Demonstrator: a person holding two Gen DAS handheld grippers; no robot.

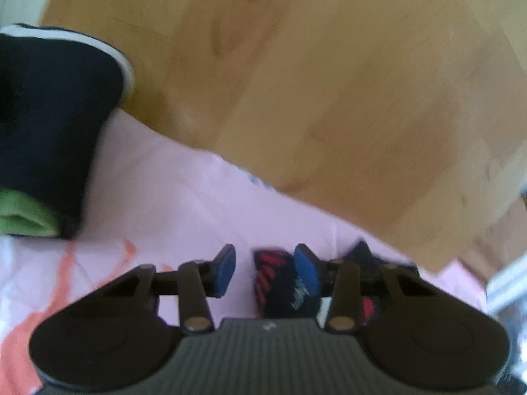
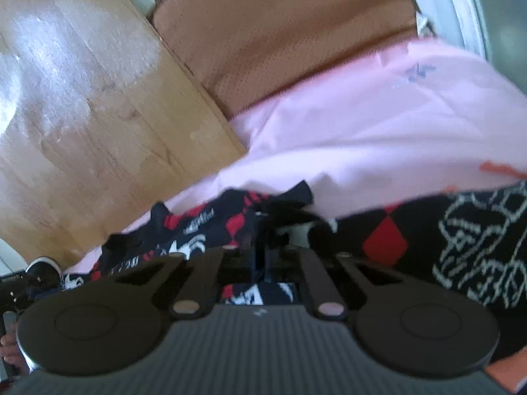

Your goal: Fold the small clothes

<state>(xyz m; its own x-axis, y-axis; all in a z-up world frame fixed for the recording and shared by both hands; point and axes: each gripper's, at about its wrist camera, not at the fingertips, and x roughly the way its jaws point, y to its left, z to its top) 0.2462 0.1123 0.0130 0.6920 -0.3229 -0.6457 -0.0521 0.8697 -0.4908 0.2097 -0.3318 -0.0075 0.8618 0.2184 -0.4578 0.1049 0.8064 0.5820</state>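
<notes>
The left gripper is black with blue pads; under it lies a pale pink cloth with orange-coral streaks toward its left. Just ahead of its right finger sits a small garment, black with red stripes and white marks. To the far left is a dark navy folded piece with a white edge and a green layer below. Beyond spreads light tan wood. The black right gripper shows red diamonds and white line drawings on the garment, and a brown dotted cushion ahead.
</notes>
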